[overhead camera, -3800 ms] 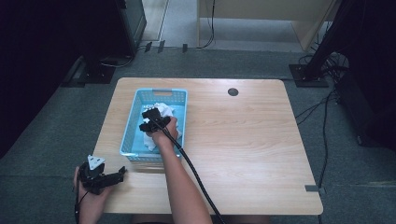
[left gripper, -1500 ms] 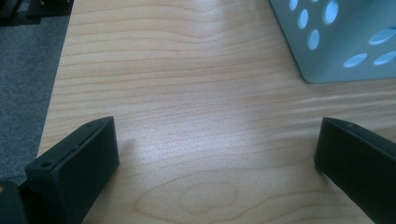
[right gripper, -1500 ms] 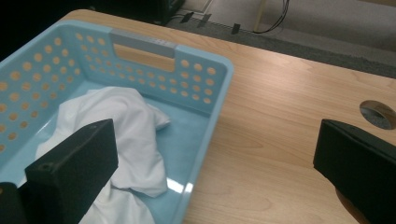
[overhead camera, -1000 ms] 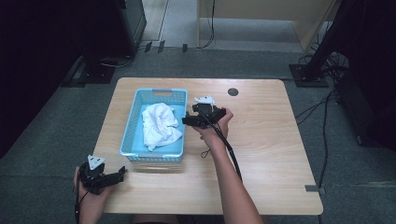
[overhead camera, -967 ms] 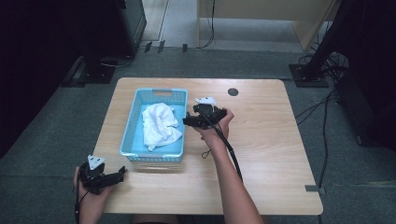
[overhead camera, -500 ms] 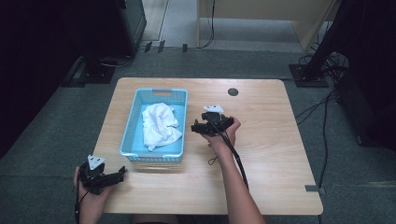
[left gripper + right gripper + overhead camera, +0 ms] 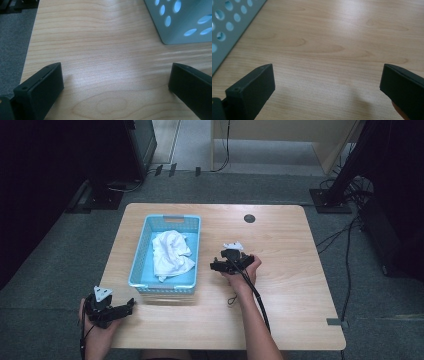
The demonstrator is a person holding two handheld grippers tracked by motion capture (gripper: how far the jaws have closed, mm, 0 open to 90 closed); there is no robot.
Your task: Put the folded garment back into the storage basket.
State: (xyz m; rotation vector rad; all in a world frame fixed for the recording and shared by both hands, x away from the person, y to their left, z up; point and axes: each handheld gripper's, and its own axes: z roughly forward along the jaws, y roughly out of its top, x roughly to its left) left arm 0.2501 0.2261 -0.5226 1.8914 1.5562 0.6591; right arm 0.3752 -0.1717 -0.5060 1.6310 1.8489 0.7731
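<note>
White cloth (image 7: 170, 255): we find it crumpled in a loose heap inside the blue basket (image 7: 142, 251), filling the far and middle part of the basket floor, with a bare blue strip left at the near end.
Change: 3.8 s ago our right gripper (image 7: 220, 266) reached into the basket over the cloth; by 1.0 s ago it had lifted out and moved to the right of the basket, and it has since drawn nearer to us along the basket's right wall.
Meaning: we judge that the placing of the cloth in the basket is done, since nothing is carried and the hand is pulling away.
Right gripper, state: we see its jaws spread wide over bare wood in the right gripper view, nothing between them; the perforated basket wall (image 7: 229, 27) lies to their left.
Left gripper (image 7: 129, 304): it rests off the near left corner of the basket, at the table's (image 7: 280, 235) near edge, in the same place as in all earlier frames.
Left gripper, state: we see its jaws wide apart and empty in the left gripper view, with the basket's corner (image 7: 180, 22) ahead and to the right.
Cloth, look: soft, thin, creased fabric with folds and one flap trailing toward the basket's near right; no print or hem that we can make out.
Cloth, contact: it lies well apart from both grippers.
</note>
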